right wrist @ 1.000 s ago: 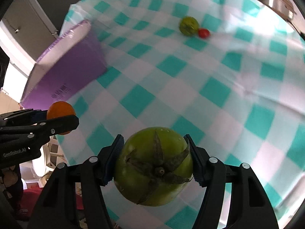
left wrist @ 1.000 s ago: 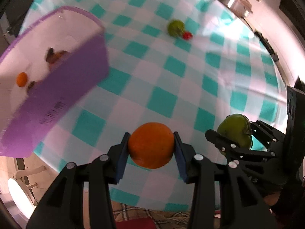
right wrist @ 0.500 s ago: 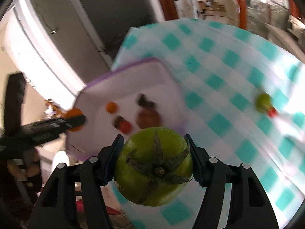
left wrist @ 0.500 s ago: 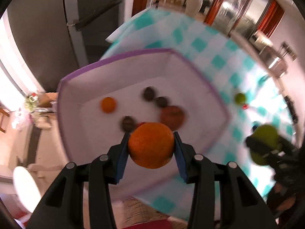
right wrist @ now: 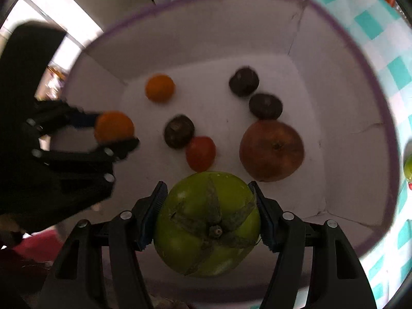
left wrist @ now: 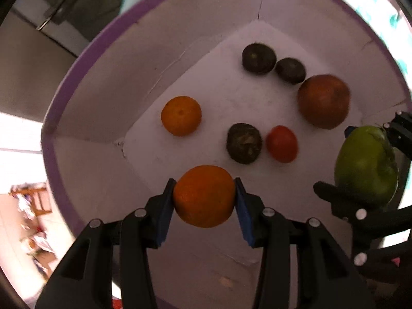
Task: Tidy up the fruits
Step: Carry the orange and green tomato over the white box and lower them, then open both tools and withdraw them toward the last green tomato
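Observation:
My left gripper (left wrist: 204, 200) is shut on an orange (left wrist: 204, 196) and holds it above the near left of a purple-rimmed white box (left wrist: 85, 118). My right gripper (right wrist: 207, 219) is shut on a green tomato (right wrist: 207, 222) above the box's (right wrist: 347, 118) near side. Each gripper also shows in the other view, the orange (right wrist: 114, 126) at left and the green tomato (left wrist: 365, 166) at right. In the box lie a small orange (left wrist: 181, 115), a red-brown apple (left wrist: 323, 101), a red tomato (left wrist: 282, 143) and three dark fruits (left wrist: 244, 146).
The box sits on a teal-and-white checked tablecloth (right wrist: 373, 25). A green fruit (right wrist: 408, 166) with a small red one lies on the cloth right of the box. Dark cabinet fronts (left wrist: 51, 25) lie beyond the table edge.
Both grippers have swung left from over the open cloth to above the box, still holding their fruits. The box now fills both views.

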